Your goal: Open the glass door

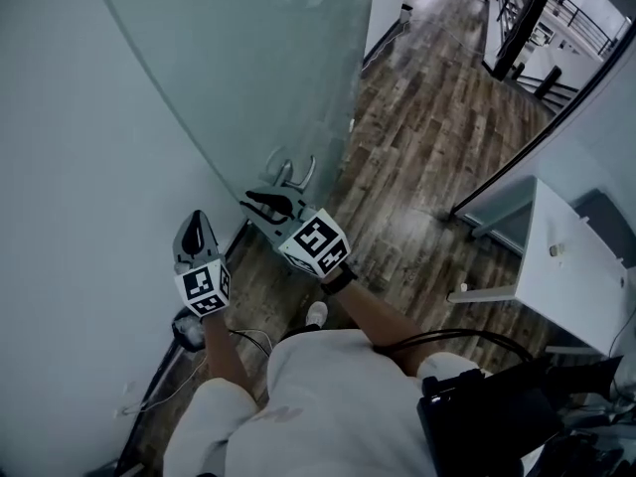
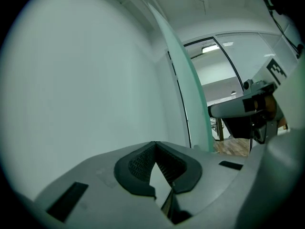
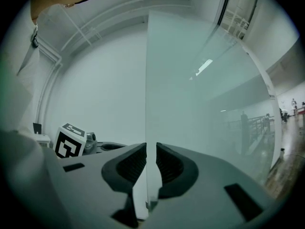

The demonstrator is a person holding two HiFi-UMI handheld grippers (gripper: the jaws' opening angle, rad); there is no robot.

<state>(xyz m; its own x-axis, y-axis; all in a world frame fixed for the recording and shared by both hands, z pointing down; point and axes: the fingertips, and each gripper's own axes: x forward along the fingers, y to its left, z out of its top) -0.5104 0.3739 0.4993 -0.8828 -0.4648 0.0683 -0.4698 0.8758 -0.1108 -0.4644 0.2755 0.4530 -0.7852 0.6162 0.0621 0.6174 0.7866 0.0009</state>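
The frosted glass door (image 1: 248,58) stands ajar, with a metal handle (image 1: 295,172) near its free edge. My right gripper (image 1: 260,203) sits at that edge just below the handle. In the right gripper view the door's edge (image 3: 148,80) runs straight up between the pads of the right gripper (image 3: 151,149), and the narrow gap looks filled by the glass. My left gripper (image 1: 196,222) hangs to the left, close to the white wall, and is shut on nothing. The left gripper view shows its pads (image 2: 155,147) meeting, with the door's edge (image 2: 183,70) and the right gripper (image 2: 238,109) beyond.
A white wall (image 1: 60,217) runs along the left. Wood floor (image 1: 427,137) stretches beyond the door to a black railing (image 1: 517,28). A white table (image 1: 576,266) stands at the right. Cables (image 1: 189,341) lie by the wall, and black gear (image 1: 487,415) hangs at my waist.
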